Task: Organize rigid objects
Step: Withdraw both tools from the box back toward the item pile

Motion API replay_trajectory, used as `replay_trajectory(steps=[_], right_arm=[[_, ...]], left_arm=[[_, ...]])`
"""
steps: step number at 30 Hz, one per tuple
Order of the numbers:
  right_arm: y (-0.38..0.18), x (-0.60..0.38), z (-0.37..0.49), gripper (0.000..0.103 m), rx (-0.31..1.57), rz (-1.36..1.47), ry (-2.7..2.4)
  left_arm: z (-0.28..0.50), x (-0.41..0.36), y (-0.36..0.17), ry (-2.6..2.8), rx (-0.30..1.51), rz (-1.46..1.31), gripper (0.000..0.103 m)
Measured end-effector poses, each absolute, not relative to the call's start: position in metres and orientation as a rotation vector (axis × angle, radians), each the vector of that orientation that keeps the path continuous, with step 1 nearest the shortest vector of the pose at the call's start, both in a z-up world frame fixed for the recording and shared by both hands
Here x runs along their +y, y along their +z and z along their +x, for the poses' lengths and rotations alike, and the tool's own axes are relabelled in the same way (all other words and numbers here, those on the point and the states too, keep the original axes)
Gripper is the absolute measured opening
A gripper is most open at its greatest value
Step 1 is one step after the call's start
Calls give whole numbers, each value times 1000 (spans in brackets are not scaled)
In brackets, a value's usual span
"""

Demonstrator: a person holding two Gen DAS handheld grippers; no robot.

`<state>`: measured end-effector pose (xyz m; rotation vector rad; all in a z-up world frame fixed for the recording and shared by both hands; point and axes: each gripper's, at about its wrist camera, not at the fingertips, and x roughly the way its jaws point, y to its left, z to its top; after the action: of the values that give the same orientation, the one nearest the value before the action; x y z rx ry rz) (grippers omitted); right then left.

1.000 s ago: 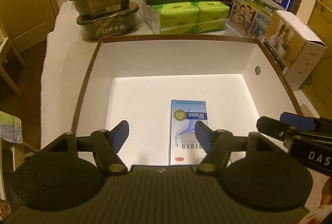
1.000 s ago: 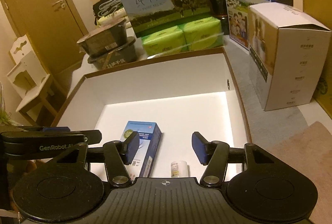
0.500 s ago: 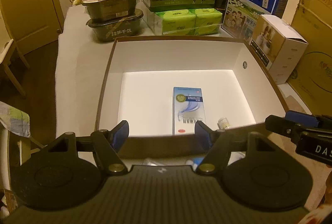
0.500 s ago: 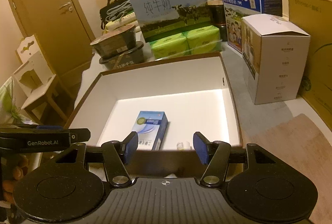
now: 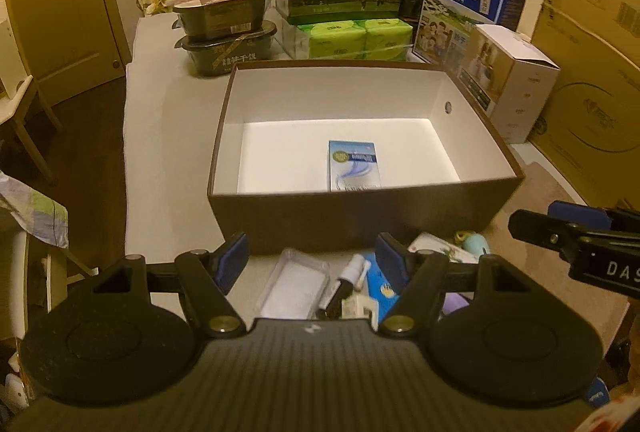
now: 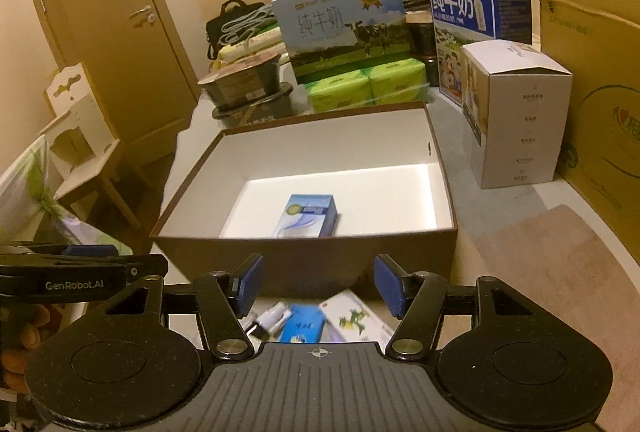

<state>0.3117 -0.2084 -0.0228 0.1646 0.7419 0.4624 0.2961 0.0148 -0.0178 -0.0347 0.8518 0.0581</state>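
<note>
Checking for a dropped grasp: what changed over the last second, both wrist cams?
Both grippers, left gripper and right gripper, pulled back out of the brown box and now hang open and empty over the loose items in front of it, such as the clear tray. Nothing was grasped or released. The blue carton lies where it was in the box.

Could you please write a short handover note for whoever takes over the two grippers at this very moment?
Left gripper: open, empty, held above the loose items in front of the brown box.
Right gripper: open, empty, also on the near side of the box.
Done: one blue carton lies flat inside the box, near its front wall.
Left: the clear plastic case, white spray bottle, small blue box and the flat white pack with a green print are outside the box, waiting to go in.
</note>
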Motion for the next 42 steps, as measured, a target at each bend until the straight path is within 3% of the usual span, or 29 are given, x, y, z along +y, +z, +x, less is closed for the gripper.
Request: replay_trajectory(steps=[22, 42], right_arm=[[-26, -223, 242, 64, 784, 205, 468], [-58, -228, 219, 64, 843, 140, 468]], left_arm=[[226, -2, -25, 12, 876, -4, 68], [207, -1, -58, -27, 917, -8, 68]])
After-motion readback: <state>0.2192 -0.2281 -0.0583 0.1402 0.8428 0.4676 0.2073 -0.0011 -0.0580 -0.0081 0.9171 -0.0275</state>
